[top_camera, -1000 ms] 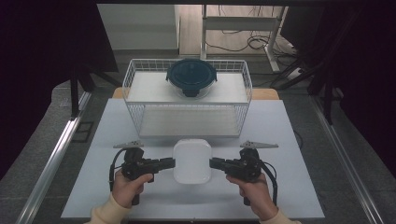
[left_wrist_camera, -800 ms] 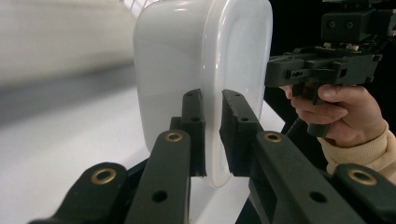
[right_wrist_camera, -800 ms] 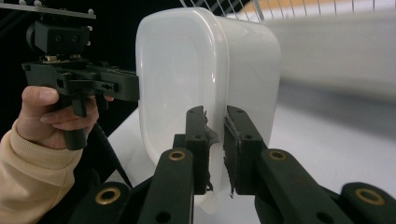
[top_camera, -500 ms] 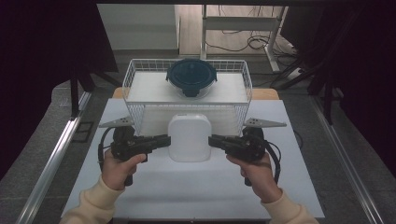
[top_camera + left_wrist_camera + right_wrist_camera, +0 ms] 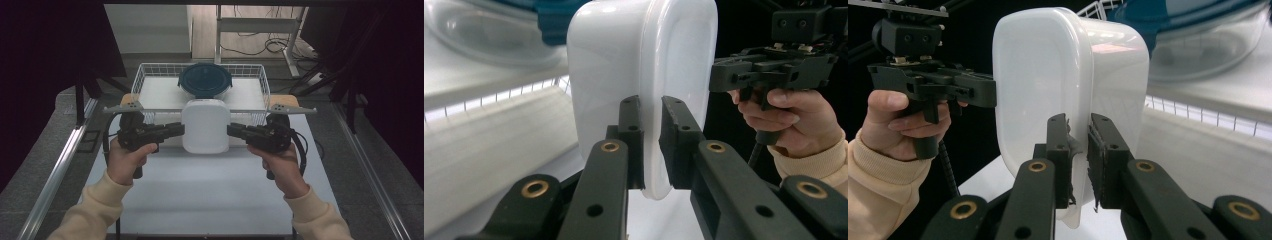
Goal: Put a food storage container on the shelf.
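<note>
A white rounded plastic container (image 5: pixel 206 125) hangs in the air above the table, just in front of the wire basket (image 5: pixel 142 75). My left gripper (image 5: pixel 179 129) is shut on the container's left rim, my right gripper (image 5: pixel 233 130) on its right rim. The left gripper view has the black jaws of my left gripper (image 5: pixel 651 145) pinching the rim of the container (image 5: pixel 624 55). In the right gripper view, the right gripper (image 5: pixel 1078 155) clamps the opposite rim of the container (image 5: pixel 1048 75). A round dark blue lidded bowl (image 5: pixel 205 80) sits inside the basket.
The white wire basket stands at the far side of the white table (image 5: pixel 200 200), its near wall (image 5: pixel 165 116) close behind the lifted container. A metal rail (image 5: pixel 55 170) runs along the table's left. Dark curtains flank both sides.
Both hands have risen together, lifting the white container off the table and carrying it toward the basket. The jaws have kept their grip.
</note>
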`<action>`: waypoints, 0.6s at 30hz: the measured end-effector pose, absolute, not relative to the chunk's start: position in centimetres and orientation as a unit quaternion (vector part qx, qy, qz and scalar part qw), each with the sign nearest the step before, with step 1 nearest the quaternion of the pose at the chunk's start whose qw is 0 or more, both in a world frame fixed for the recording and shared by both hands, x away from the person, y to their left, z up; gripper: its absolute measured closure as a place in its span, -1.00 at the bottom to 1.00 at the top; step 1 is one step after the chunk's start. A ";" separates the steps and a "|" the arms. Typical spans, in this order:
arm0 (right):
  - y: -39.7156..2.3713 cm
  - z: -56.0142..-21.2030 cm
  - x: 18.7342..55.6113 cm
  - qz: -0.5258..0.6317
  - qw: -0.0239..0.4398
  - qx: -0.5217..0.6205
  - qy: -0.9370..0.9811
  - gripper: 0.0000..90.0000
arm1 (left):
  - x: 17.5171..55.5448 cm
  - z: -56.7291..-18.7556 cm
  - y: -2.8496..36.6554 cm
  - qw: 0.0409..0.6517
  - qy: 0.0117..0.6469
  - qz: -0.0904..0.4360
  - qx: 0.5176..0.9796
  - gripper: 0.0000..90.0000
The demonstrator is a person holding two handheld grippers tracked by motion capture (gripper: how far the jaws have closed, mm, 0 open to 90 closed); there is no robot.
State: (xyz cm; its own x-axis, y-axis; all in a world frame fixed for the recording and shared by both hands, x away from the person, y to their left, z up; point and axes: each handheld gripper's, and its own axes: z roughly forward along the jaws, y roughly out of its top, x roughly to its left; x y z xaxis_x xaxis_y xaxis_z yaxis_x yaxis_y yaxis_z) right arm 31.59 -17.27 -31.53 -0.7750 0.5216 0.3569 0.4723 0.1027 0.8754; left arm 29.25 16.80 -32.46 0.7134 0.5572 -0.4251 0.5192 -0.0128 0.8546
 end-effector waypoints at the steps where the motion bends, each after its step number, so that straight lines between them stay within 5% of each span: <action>1: -17.3 -31.3 31.8 0.582 0.021 0.335 0.741 0.78 | 29.5 -32.3 16.8 0.595 0.377 0.016 0.709 0.79; 18: -17.1 -26.7 35.1 0.587 0.035 0.328 0.739 0.78 | 33.3 -27.8 17.2 0.603 0.362 0.023 0.710 0.79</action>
State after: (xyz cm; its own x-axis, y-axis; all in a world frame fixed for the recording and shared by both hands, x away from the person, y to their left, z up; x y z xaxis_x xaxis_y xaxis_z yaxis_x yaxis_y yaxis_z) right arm 35.12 -17.07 -26.70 -0.7829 0.5258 0.3325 0.4427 0.0952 0.8916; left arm 33.26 17.22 -27.81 0.7369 0.5419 -0.4042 0.4867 -0.0103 0.8735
